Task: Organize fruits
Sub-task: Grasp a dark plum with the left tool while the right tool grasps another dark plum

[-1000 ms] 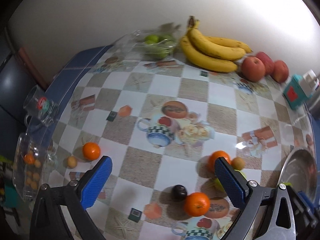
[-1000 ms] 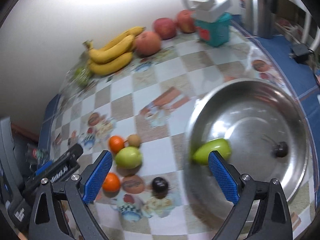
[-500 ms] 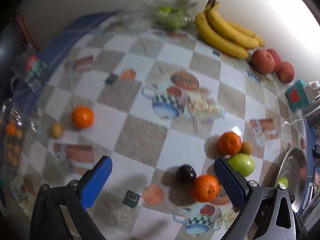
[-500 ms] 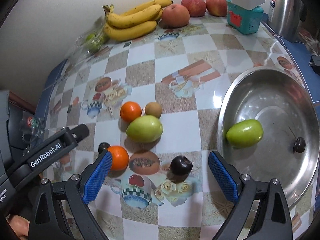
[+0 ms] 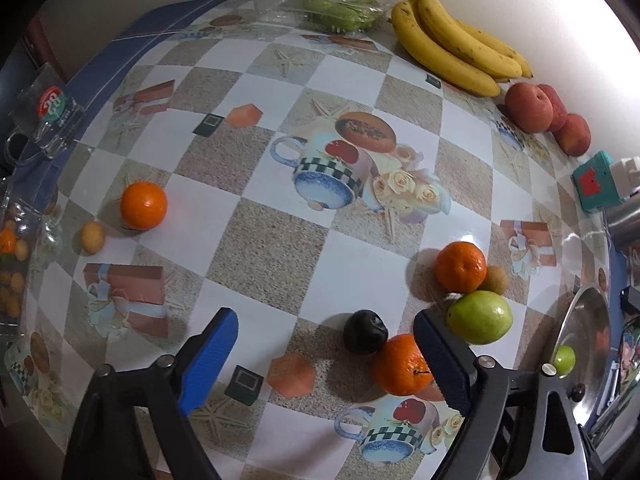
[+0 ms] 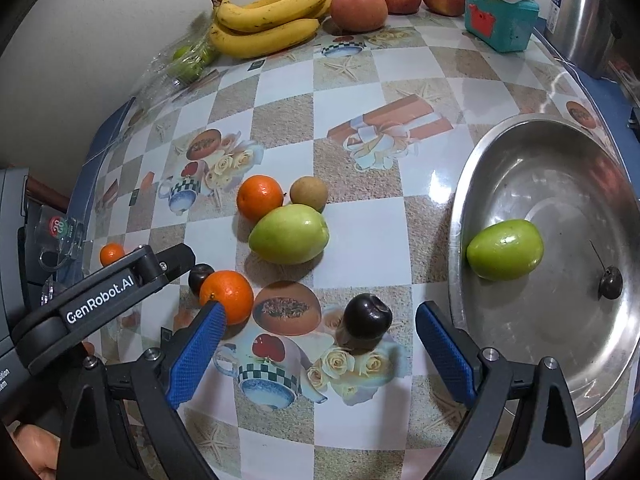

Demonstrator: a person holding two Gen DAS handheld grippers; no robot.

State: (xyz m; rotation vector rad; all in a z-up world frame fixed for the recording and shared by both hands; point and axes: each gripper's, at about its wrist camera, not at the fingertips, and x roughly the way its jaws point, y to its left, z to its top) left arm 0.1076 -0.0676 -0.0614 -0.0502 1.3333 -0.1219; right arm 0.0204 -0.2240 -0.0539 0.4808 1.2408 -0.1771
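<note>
My left gripper points down at the table, its jaws closing with nothing pressed. A dark plum lies between its blue fingers, near the right one, beside an orange. My right gripper is open over a second dark plum, not touching it. Behind lie a green fruit, another orange and a small brown fruit. The steel bowl at right holds a green fruit and a small dark fruit. A lone orange sits far left.
Bananas, three red fruits and a teal box line the back wall. A bag of green fruit lies at the back left. A glass mug and a clear tub of small fruit stand at the left edge.
Both grippers have come down closer to the table. The left jaws have narrowed a little around the plum. The right view swung from the bowl to the loose fruit.
</note>
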